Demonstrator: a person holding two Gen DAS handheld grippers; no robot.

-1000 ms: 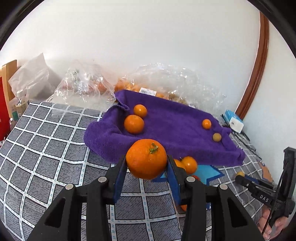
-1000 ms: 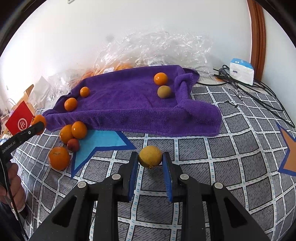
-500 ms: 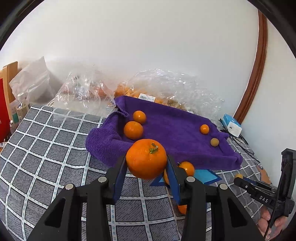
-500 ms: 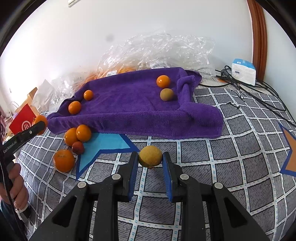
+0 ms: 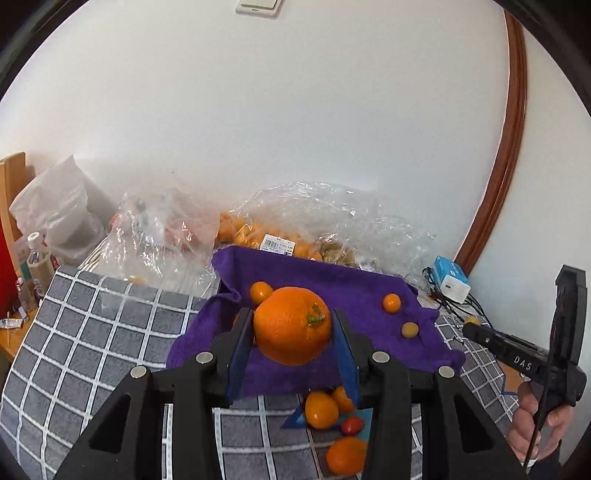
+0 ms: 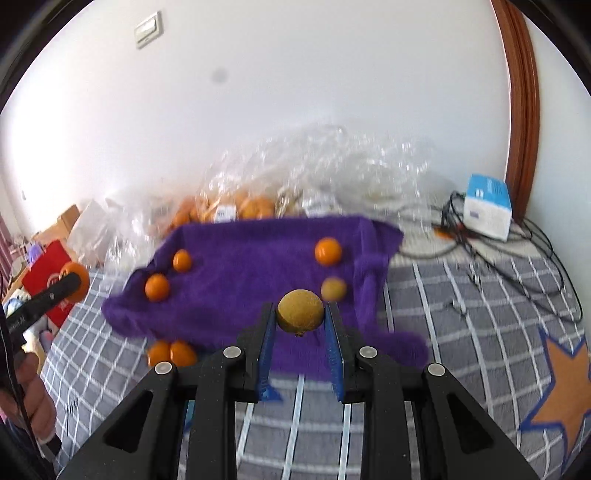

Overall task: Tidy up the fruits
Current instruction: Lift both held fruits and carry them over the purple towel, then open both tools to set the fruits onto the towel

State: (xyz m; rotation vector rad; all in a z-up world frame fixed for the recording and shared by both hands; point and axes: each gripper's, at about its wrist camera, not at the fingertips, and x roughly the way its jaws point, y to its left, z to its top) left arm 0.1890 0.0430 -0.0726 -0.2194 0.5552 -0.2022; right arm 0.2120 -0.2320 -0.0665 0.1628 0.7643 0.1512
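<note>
Home bedroom: checked bedspread [image 5: 92, 332], wall switch [image 5: 257, 7], wooden doorframe [image 5: 511, 129].

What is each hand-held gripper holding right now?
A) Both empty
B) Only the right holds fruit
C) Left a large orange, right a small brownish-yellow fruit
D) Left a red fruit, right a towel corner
C: the left hand-held gripper clamps the large orange, and the right hand-held gripper clamps the small brownish-yellow fruit.

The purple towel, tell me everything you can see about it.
The purple towel is a fluffy, terry-looking cloth spread on the grey checked bedcover, its edges rumpled and folded. Four small fruits lie on it, two at each end. Clear plastic bags of fruit sit right behind its far edge.
</note>
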